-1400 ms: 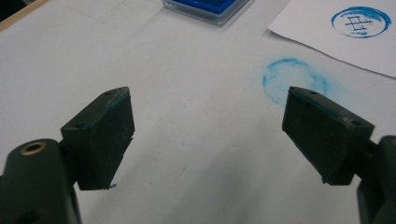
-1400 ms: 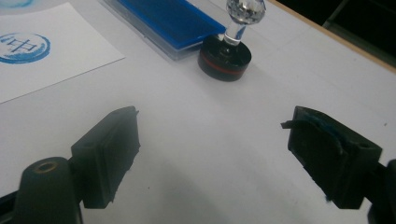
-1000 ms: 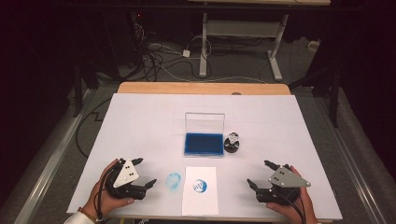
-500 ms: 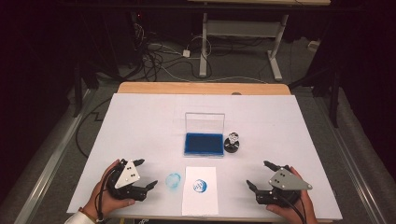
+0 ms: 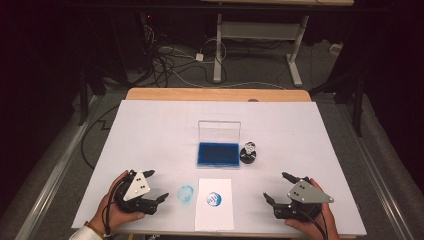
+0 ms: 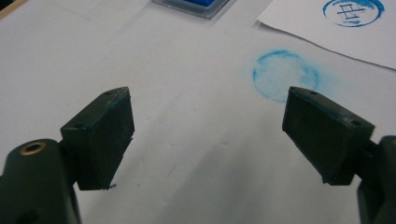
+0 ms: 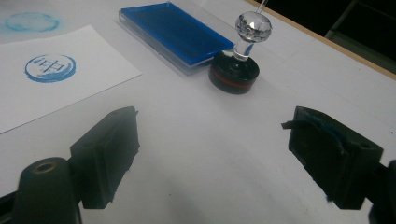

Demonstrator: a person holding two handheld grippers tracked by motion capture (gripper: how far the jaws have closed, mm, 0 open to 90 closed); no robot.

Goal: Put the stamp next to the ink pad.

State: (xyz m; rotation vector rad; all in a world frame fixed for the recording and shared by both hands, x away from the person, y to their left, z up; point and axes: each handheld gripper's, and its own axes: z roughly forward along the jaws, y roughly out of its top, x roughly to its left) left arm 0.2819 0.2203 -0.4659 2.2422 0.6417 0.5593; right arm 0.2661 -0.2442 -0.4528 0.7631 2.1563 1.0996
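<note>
Stamp waits by the ink pad, both grippers empty.

On the tabletop [image 5: 150,130], the ink pad [image 5: 218,154] lies at centre, paper [image 5: 214,205] at its 6 o'clock, stamp [image 5: 249,152] touching its 3 o'clock side. Your left gripper [image 5: 156,186] and right gripper [image 5: 278,188] rest with fingers released. The stamp looks small, stiff and bottom-heavy; its clear knob seems slippery, so take the black base.

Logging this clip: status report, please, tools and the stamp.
Left tool open, right tool open, both empty, low over table. Stamp upright beside open blue ink pad. Paper bears a blue print. Nothing between right tool and stamp.
</note>
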